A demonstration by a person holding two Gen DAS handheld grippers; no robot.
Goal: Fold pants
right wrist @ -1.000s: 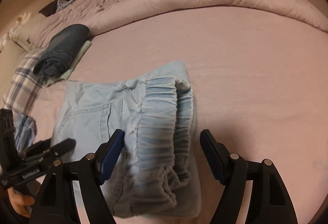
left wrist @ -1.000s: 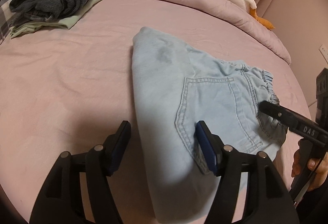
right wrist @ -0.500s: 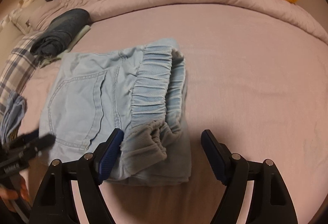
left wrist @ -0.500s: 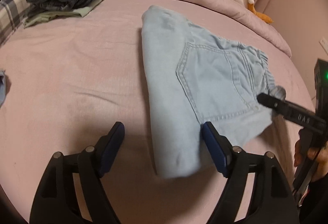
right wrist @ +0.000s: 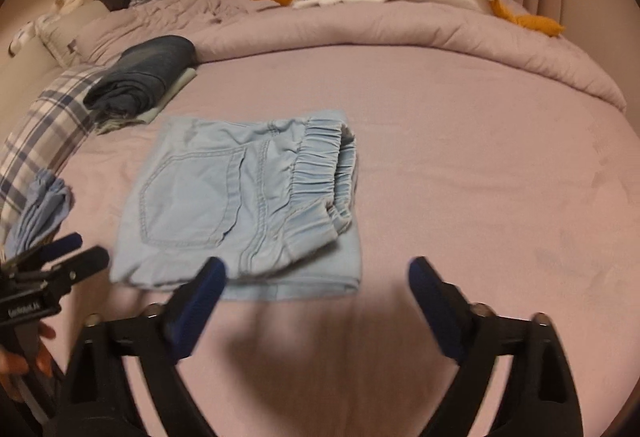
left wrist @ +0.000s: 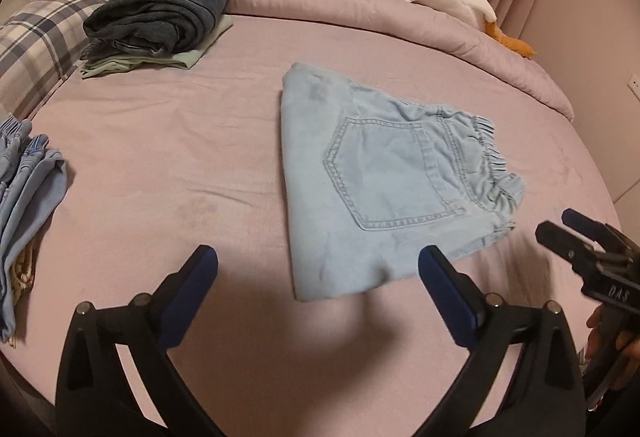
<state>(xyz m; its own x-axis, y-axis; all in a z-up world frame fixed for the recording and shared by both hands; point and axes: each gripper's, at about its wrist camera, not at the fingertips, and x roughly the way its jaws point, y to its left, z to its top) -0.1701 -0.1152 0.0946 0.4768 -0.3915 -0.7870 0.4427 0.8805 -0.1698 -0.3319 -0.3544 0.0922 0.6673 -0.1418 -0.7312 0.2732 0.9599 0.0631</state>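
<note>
On the bed [left wrist: 168, 165], folded pants [left wrist: 380, 185]; underlayers hidden

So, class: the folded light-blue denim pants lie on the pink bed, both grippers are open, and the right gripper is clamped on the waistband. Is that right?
Not quite. The right gripper holds nothing: in the right wrist view its fingers sit apart, short of the folded light-blue denim pants on the pink bed. The left gripper is open too.
</note>
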